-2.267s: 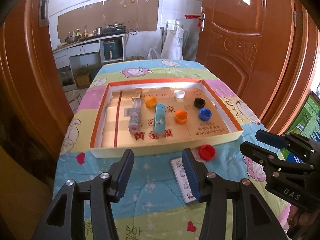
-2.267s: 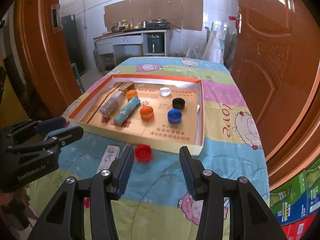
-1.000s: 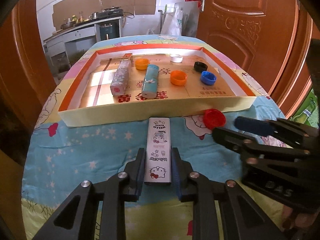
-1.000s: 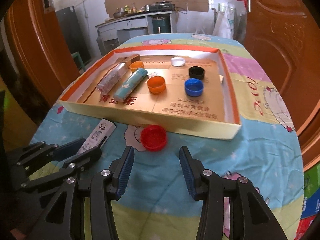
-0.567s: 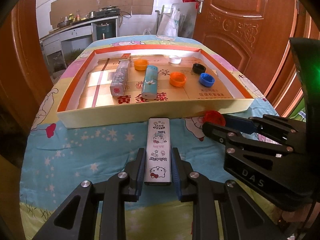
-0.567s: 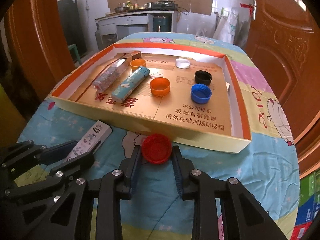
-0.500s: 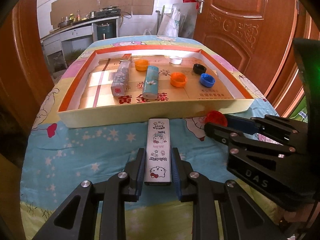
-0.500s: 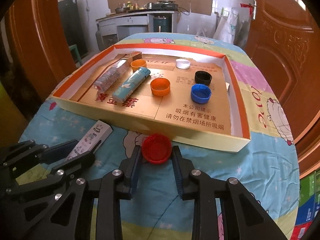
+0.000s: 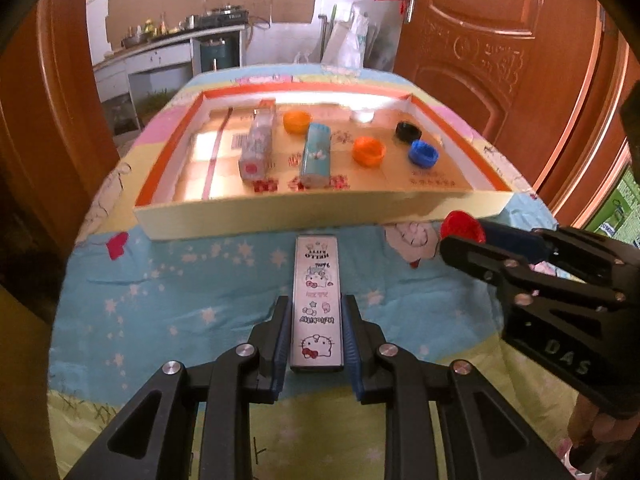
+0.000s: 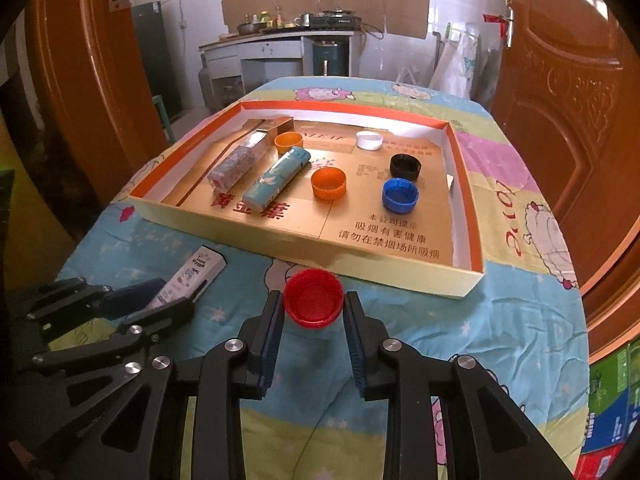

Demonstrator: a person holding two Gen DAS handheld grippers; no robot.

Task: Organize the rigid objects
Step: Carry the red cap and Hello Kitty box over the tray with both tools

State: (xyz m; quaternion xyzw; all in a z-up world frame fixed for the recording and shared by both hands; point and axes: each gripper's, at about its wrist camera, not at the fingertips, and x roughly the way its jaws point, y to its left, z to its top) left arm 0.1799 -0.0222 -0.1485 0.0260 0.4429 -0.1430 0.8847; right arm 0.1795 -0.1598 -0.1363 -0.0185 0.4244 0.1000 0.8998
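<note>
My left gripper (image 9: 317, 312) is shut on a flat white Hello Kitty box (image 9: 317, 298) and holds it a little above the cloth, in front of the tray. The box also shows in the right wrist view (image 10: 192, 278). My right gripper (image 10: 313, 312) is shut on a red bottle cap (image 10: 313, 297), also seen in the left wrist view (image 9: 462, 225), just before the tray's near wall. The shallow cardboard tray (image 9: 280, 214) (image 10: 400, 272) holds two long boxes (image 9: 316, 156) (image 9: 258, 146), two orange caps, and a white, a black and a blue cap (image 10: 399, 195).
The table has a cartoon-print cloth (image 10: 500, 320). A wooden door (image 9: 480, 60) stands to the right and a door frame (image 9: 40, 100) to the left. A kitchen counter (image 10: 280, 40) is at the back. Coloured cartons (image 10: 612, 412) lie on the floor to the right.
Both grippers closed on their objects about a second ago. Since then both have lifted slightly and moved toward the tray, carrying the white box and the red cap.
</note>
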